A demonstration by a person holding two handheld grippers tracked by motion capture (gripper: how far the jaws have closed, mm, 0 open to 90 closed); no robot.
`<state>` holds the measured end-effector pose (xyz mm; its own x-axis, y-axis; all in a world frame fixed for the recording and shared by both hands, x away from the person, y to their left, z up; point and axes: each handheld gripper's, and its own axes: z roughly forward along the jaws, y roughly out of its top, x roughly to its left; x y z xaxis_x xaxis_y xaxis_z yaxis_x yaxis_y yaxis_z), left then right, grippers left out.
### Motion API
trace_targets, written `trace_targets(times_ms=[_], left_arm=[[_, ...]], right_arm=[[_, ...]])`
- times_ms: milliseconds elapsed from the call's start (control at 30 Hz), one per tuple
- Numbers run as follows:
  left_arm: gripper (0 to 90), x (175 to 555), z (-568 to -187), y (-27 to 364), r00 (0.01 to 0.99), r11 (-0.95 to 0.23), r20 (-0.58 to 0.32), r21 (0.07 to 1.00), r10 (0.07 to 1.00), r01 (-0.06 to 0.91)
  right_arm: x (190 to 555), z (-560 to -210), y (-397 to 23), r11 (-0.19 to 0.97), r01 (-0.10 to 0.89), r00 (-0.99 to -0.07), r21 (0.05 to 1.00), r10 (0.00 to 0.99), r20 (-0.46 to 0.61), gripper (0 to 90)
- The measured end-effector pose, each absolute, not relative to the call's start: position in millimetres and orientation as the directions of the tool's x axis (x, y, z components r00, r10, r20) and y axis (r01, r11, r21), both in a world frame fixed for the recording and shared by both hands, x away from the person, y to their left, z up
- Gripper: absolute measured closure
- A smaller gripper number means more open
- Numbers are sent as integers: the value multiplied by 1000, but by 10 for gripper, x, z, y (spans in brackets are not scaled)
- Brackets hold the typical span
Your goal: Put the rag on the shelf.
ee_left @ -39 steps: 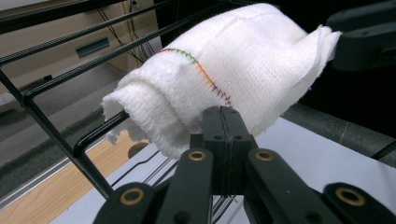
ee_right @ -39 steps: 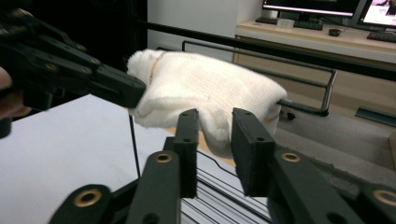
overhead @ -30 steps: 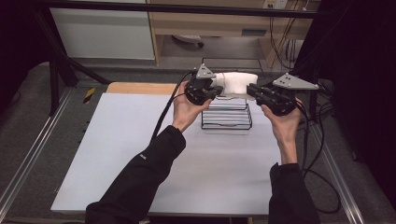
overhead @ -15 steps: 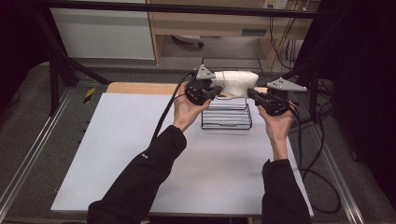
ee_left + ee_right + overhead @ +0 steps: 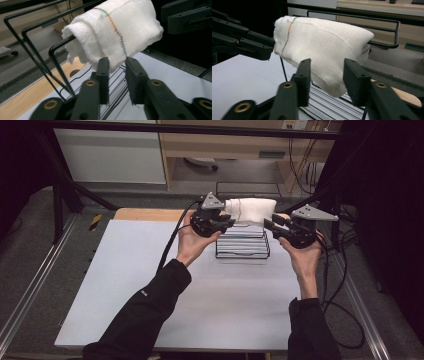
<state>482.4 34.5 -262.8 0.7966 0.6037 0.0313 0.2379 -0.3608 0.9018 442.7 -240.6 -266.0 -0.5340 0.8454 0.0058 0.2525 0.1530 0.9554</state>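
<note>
Towel (image 5: 251, 209) draped on rack (image 5: 243, 245), claws parted

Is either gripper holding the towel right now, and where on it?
Neither. Both have just opened: the folded towel hangs on the wire rack, the left gripper and right gripper apart from it.

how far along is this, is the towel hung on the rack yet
Done: the towel lies folded over the rack's top bar. In hand: both tongs, left and right, have just been opening; their pads stand off the cloth, its lower edge between them. Left: backing both hands away.
</note>
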Motion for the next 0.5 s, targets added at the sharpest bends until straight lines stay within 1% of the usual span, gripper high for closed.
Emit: trace_targets(times_ms=[167, 233, 333, 433, 500], left_arm=[[606, 4736, -2634, 511, 794, -363, 24, 897, 607, 251], [558, 4701, -2657, 586, 793, -371, 27, 893, 609, 254], [495, 4658, -2715, 713, 789, -375, 11, 884, 615, 279], [425, 4613, -2804, 853, 780, -382, 11, 876, 626, 294], [398, 4579, -2870, 955, 774, -388, 2, 866, 633, 315]], right_arm=[[4357, -2619, -2413, 154, 275, -538, 949, 842, 20, 442], [4333, -2619, -2406, 150, 284, -541, 947, 840, 29, 362], [4303, -2641, -2393, 165, 292, -546, 942, 837, 22, 267], [4272, -2678, -2388, 163, 303, -558, 939, 829, 36, 183], [4254, -2708, -2385, 168, 318, -565, 933, 824, 44, 142]])
